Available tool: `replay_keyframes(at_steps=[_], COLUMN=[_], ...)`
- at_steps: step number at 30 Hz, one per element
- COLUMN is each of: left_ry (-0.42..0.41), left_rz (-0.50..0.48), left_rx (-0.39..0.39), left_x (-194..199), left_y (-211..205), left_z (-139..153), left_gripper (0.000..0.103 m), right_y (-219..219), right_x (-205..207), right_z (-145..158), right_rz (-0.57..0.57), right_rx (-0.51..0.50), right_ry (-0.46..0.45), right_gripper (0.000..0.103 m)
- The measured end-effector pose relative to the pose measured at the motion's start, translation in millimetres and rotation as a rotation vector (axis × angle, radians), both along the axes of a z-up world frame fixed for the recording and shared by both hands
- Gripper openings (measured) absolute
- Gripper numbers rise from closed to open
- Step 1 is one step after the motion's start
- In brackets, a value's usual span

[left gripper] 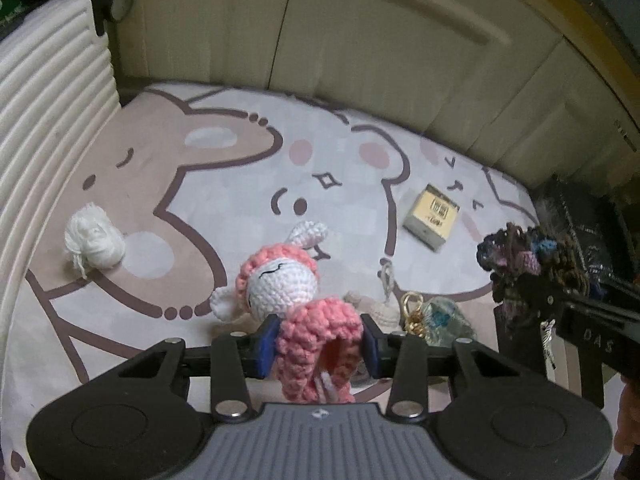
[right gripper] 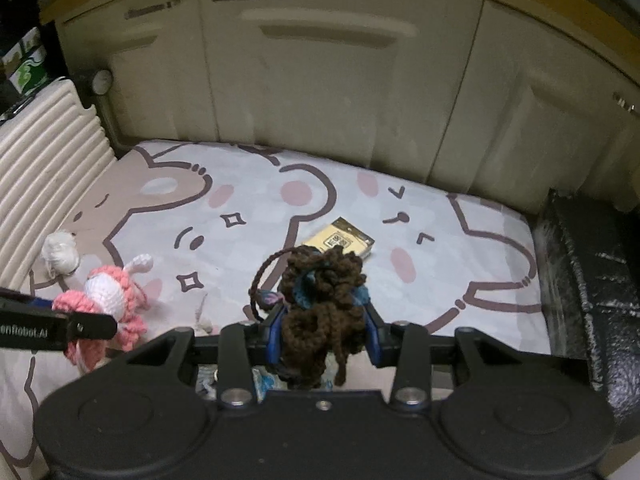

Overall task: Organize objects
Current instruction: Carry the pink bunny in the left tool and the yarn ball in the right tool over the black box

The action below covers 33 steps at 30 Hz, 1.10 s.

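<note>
My left gripper [left gripper: 318, 346] is shut on a pink and white crochet bunny [left gripper: 280, 280], gripping its pink body above the cartoon mat [left gripper: 224, 184]. The bunny also shows in the right wrist view [right gripper: 110, 292]. My right gripper [right gripper: 322, 334] is shut on a dark brown crochet piece [right gripper: 320, 292] with blue and pink bits and a cord loop; it shows in the left wrist view [left gripper: 528, 264] at the right. A white yarn ball [left gripper: 94, 242] lies on the mat at the left. A small yellow box [left gripper: 432, 216] lies on the mat at the right.
A beige crochet charm [left gripper: 380, 304], a gold clasp [left gripper: 414, 310] and a clear bluish trinket [left gripper: 444, 320] lie just past my left gripper. A ribbed white panel [left gripper: 44, 120] borders the mat's left. Cream cabinet doors [right gripper: 320, 100] stand behind. A black textured block [right gripper: 592, 280] sits at right.
</note>
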<state>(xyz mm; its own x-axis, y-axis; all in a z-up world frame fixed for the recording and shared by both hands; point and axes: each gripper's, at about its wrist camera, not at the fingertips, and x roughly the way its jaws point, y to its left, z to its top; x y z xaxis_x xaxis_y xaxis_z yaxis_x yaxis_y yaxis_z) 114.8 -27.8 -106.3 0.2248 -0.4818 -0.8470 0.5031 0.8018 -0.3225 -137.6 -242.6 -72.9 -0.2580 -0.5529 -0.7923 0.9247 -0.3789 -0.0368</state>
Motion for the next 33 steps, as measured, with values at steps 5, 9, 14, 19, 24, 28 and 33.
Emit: replay_keyframes(at_steps=[5, 9, 14, 19, 24, 28, 33], left_ry=[-0.038, -0.062, -0.086, -0.103, -0.103, -0.100, -0.071], left_rz=[0.023, 0.017, -0.020, -0.068, -0.122, -0.171, -0.233], left_rx=[-0.024, -0.062, -0.092, -0.114, -0.145, -0.159, -0.189], left_x=[-5.2, -12.8, -28.8, -47.3, -66.1, -81.2, -98.4], left_y=[0.7, -4.3, -19.6, -39.3, -63.3, -86.8, -117.9], left_z=[14.6, 29.4, 42.7, 49.1, 52.2, 52.9, 50.3], left_gripper=[0.043, 0.043, 0.043, 0.043, 0.043, 0.043, 0.042], right_y=[12.0, 28.4, 52.1, 76.1, 102.5, 121.0, 140.6], right_x=[-1.3, -4.4, -16.6, -29.5, -49.9, -67.7, -87.8], right_z=[11.7, 24.6, 35.4, 40.0, 41.7, 38.5, 29.8], right_rz=[-0.006, 0.006, -0.017, -0.038, -0.074, -0.114, -0.152], right_rx=[-0.030, -0.064, -0.103, -0.115, -0.117, -0.102, -0.071], right_ry=[-0.001, -0.021, -0.049, -0.039, -0.033, -0.026, -0.024], right_gripper=[0.040, 0.040, 0.040, 0.040, 0.040, 0.040, 0.040])
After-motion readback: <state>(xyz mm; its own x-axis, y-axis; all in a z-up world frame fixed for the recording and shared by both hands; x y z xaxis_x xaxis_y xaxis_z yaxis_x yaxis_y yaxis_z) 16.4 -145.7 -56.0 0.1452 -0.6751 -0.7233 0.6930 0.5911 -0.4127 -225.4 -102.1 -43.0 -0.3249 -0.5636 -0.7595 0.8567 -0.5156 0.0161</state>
